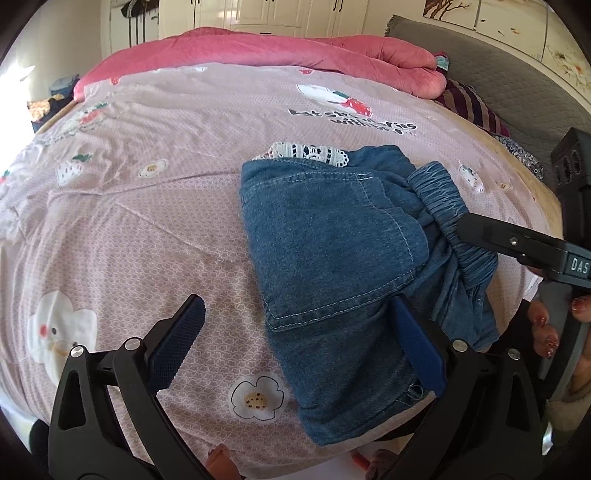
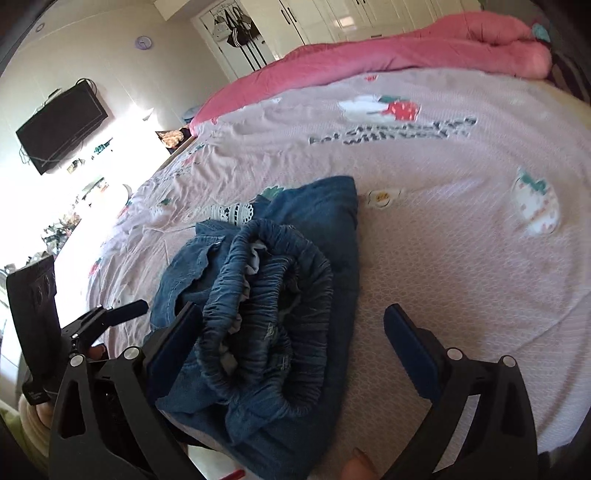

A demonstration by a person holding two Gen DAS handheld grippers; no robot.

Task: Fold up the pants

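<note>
**A:** What lies on the bed?

**B:** A small pair of blue denim pants [image 1: 332,236], folded into a compact bundle, rests on a pink patterned bedsheet [image 1: 147,206] near the front edge of the bed. A back pocket with pale stitching faces up. A strip of white lace trim [image 1: 310,152] shows at the far edge of the bundle. The gathered elastic waistband [image 2: 266,295] sits on the right side of the bundle and stands open in a loop.

**A:** Where are the grippers?

**B:** The left gripper [image 1: 295,343] has its two blue-padded fingers spread wide apart. One finger is over bare sheet; the other is at the near right part of the pants. Nothing is clamped between them. The right gripper [image 2: 295,347] is also spread wide. Its left finger is against the denim beside the waistband, and its right finger is over bare sheet. In the left wrist view, one black finger of the right gripper reaches in from the right and its tip meets the waistband.

**A:** Anything else around?

**B:** A rolled pink quilt [image 1: 258,48] runs along the far side of the bed. A dark wall-mounted screen [image 2: 62,129] hangs on the left wall in the right wrist view. White wardrobe doors [image 1: 295,14] stand beyond the bed.
</note>
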